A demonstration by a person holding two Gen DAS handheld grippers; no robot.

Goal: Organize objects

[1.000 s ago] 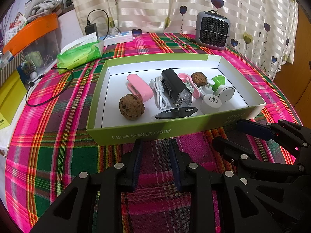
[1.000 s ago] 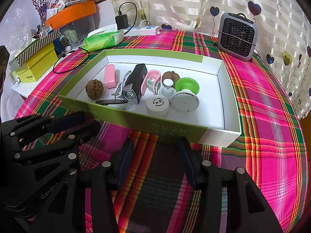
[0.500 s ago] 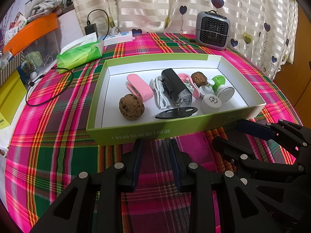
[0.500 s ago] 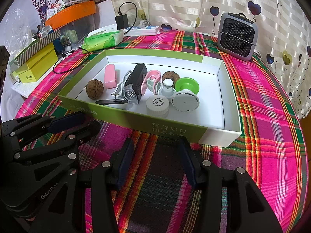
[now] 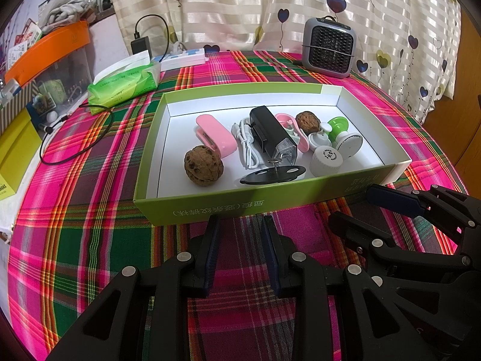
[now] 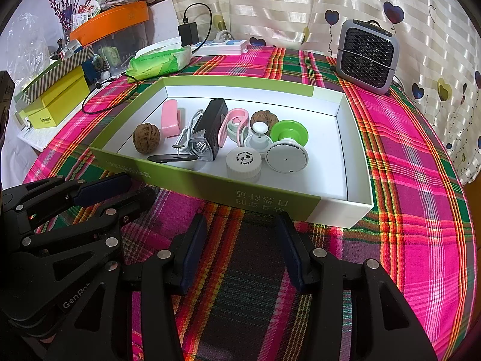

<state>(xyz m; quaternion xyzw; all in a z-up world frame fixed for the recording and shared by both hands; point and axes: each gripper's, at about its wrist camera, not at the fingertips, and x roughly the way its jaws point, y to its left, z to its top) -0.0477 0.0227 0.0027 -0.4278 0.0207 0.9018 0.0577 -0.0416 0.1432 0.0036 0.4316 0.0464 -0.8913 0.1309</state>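
A green box [image 5: 228, 204] [image 6: 210, 185] with a white inside lies on the plaid cloth. In it are a walnut [image 5: 203, 165] [image 6: 146, 137], a pink clip [image 5: 215, 138], a white cable [image 5: 245, 147], a black device [image 5: 272, 137] [image 6: 210, 129], a second walnut [image 5: 307, 122], a white cap [image 5: 326, 161] [image 6: 244, 162], a green and white piece [image 5: 342, 134] [image 6: 288, 144] and a flat black piece [image 5: 272, 176]. My left gripper [image 5: 240, 225] [image 6: 132, 185] is open and empty just in front of the box's near wall. My right gripper [image 6: 242, 221] [image 5: 350, 206] is open and empty beside it.
A grey fan heater [image 5: 329, 48] [image 6: 368, 57] stands at the back right. A green tissue pack [image 5: 126, 82], a power strip [image 5: 182, 60] and a black cable [image 5: 75, 141] lie at the back left. Yellow boxes [image 6: 57, 102] and an orange tray [image 6: 111, 24] sit left.
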